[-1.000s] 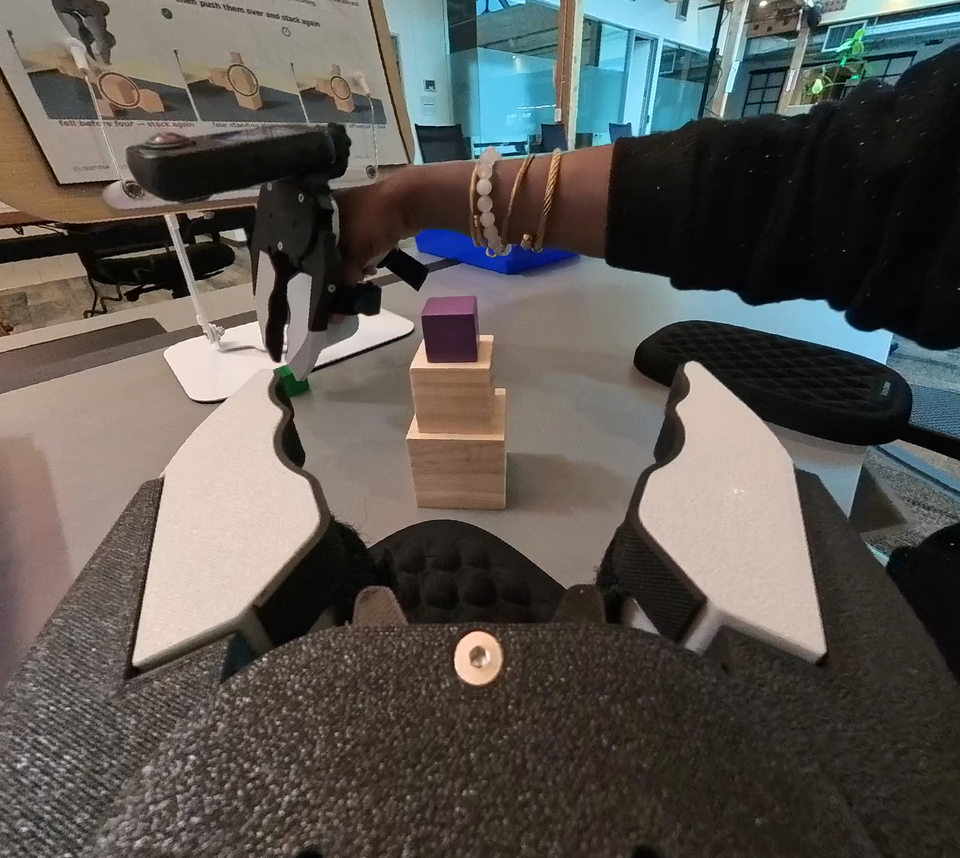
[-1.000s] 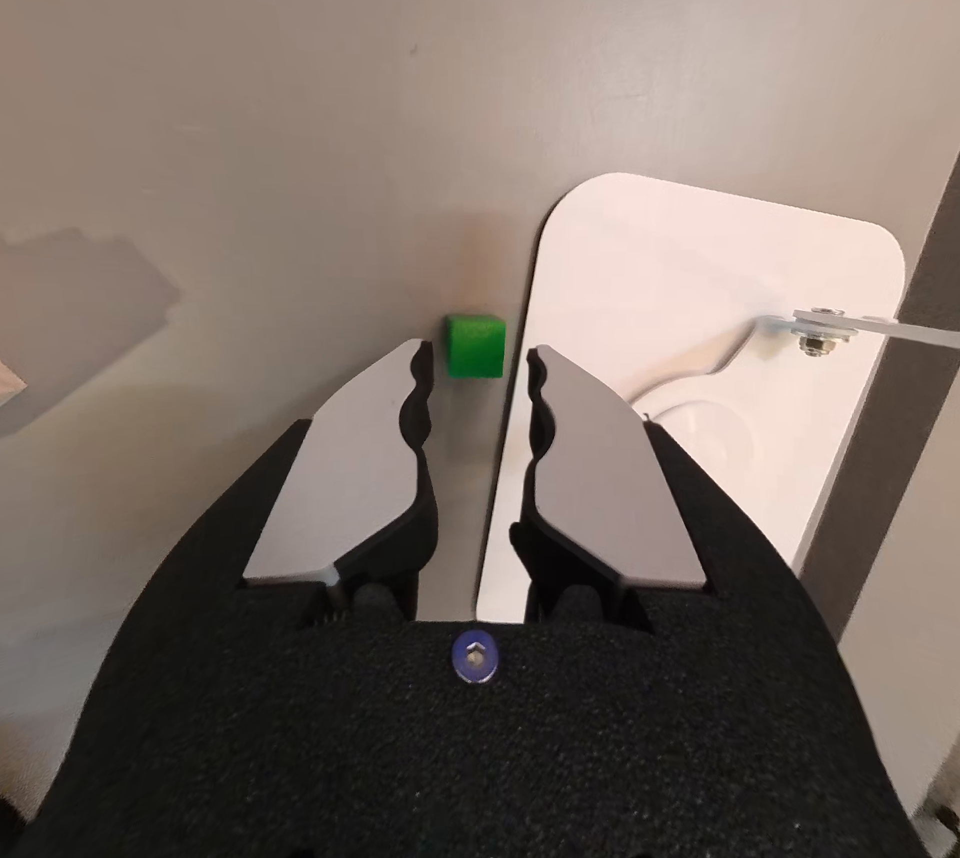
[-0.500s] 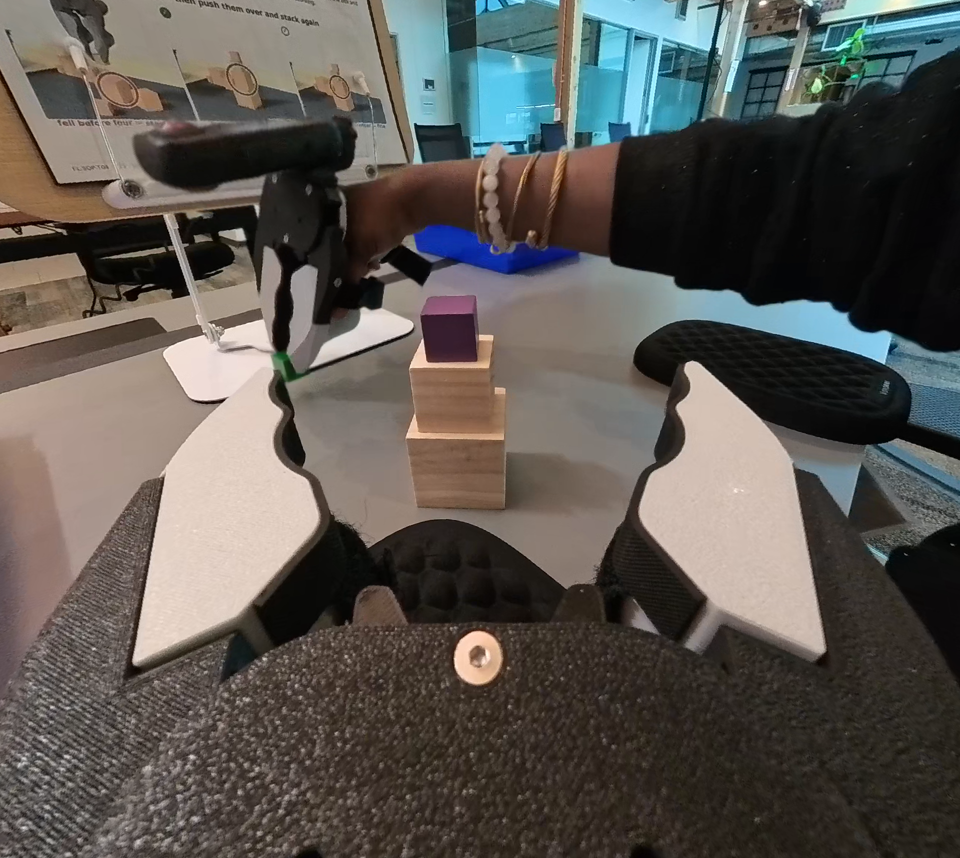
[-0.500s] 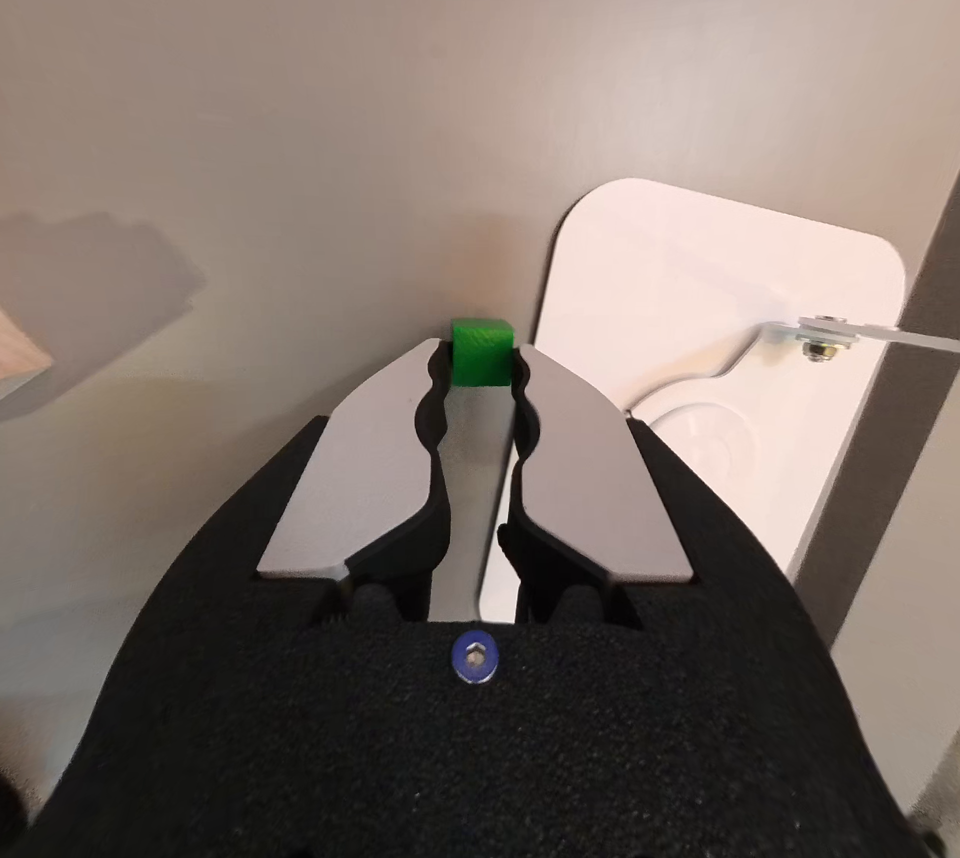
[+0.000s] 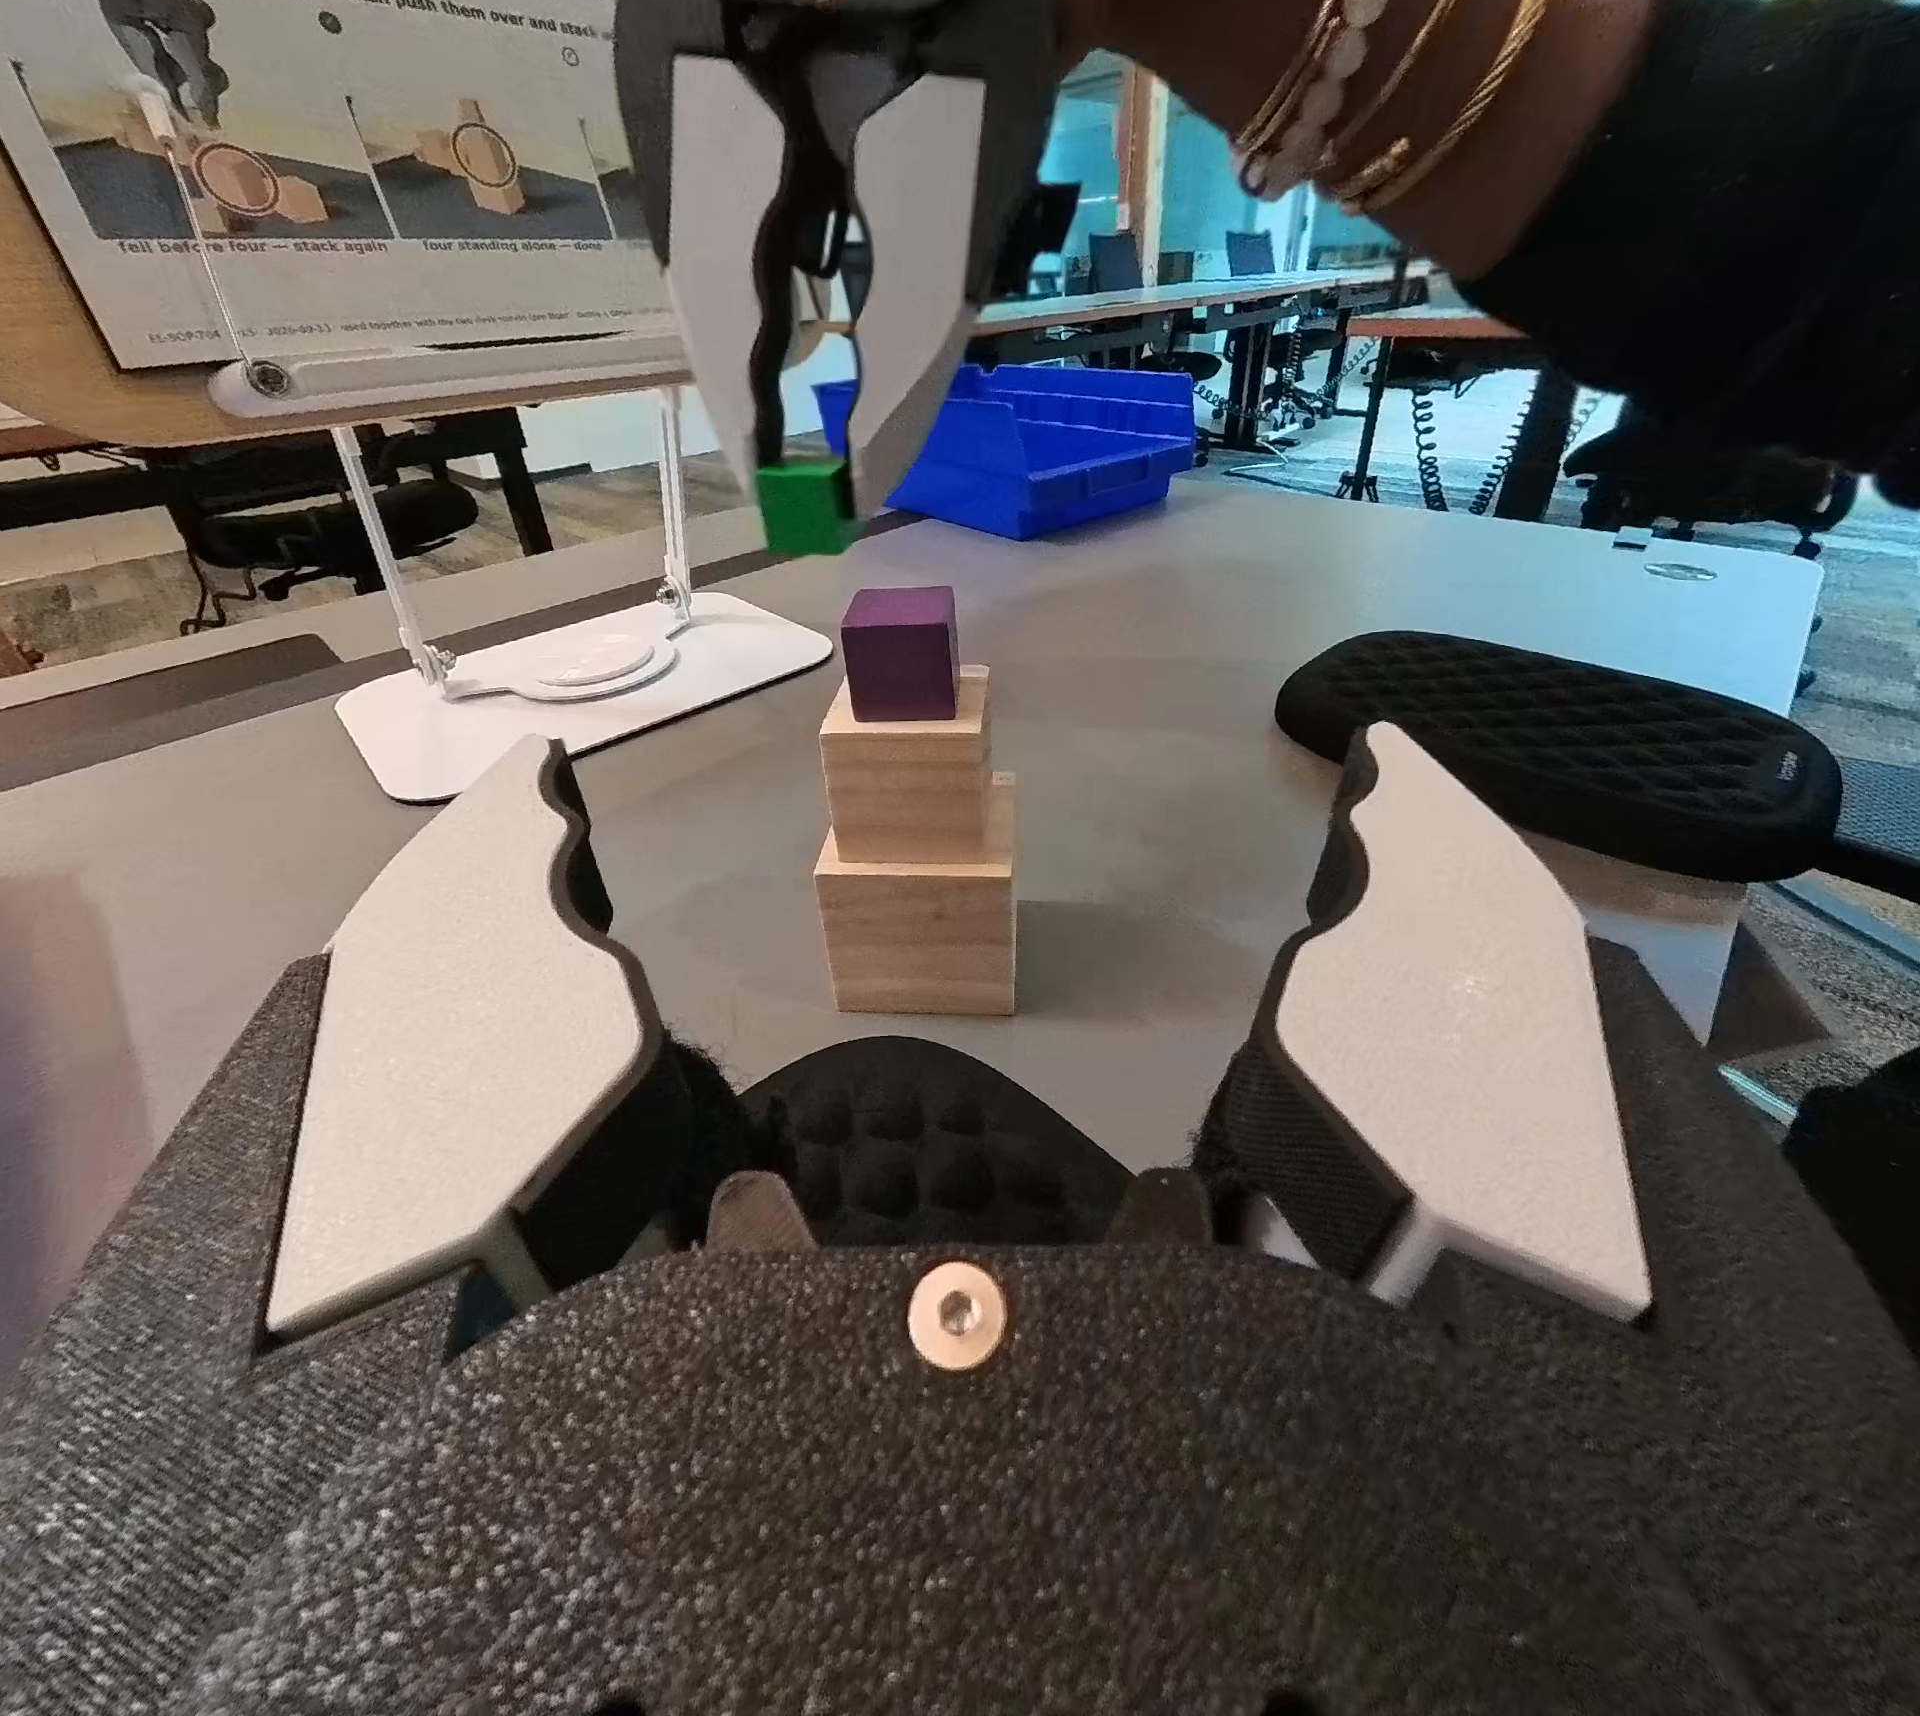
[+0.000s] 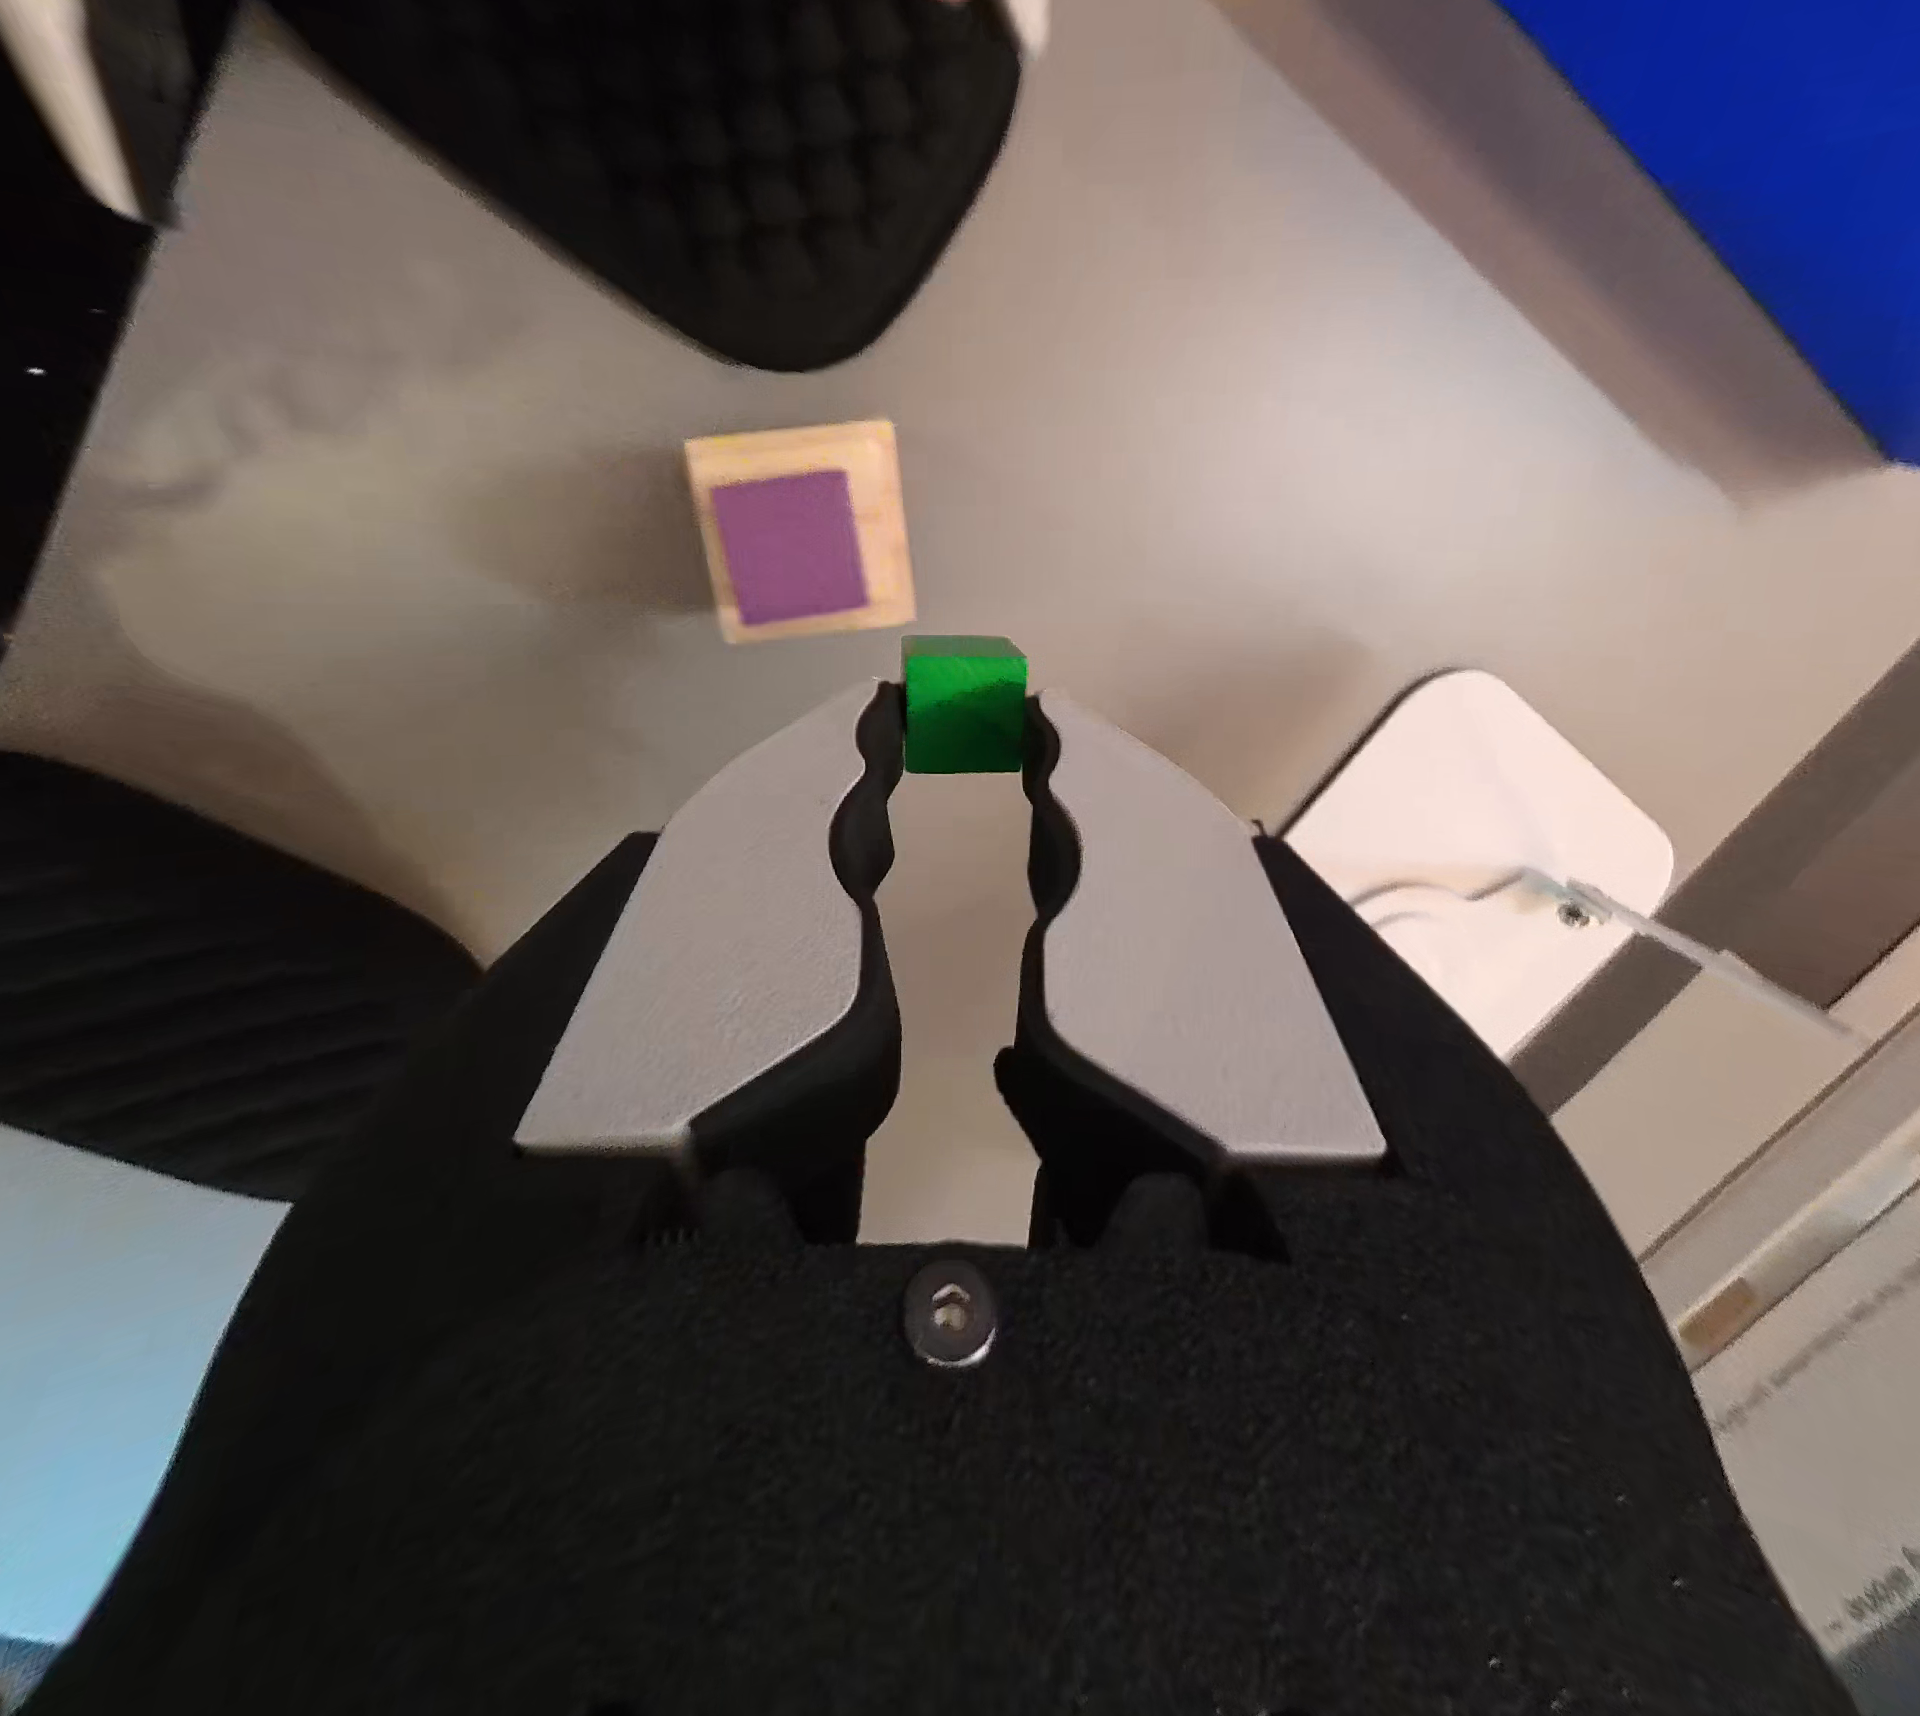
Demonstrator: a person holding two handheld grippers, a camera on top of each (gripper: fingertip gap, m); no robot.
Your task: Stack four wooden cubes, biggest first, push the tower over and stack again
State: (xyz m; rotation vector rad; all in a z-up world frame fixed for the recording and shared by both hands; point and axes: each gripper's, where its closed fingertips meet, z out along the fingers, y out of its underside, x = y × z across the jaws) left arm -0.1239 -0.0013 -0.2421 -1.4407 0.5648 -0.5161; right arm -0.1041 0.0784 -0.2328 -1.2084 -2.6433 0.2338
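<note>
Two views | right gripper [image 6: 964, 710] grasping green cube [image 6: 961, 708] | left gripper [image 5: 961, 793] released; blue bin [image 5: 1039, 451] fuller in left view

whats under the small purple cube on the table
The purple cube sits on a light wooden block, itself on a larger light wooden block on the grey table. The covered block tops are hidden.
</note>
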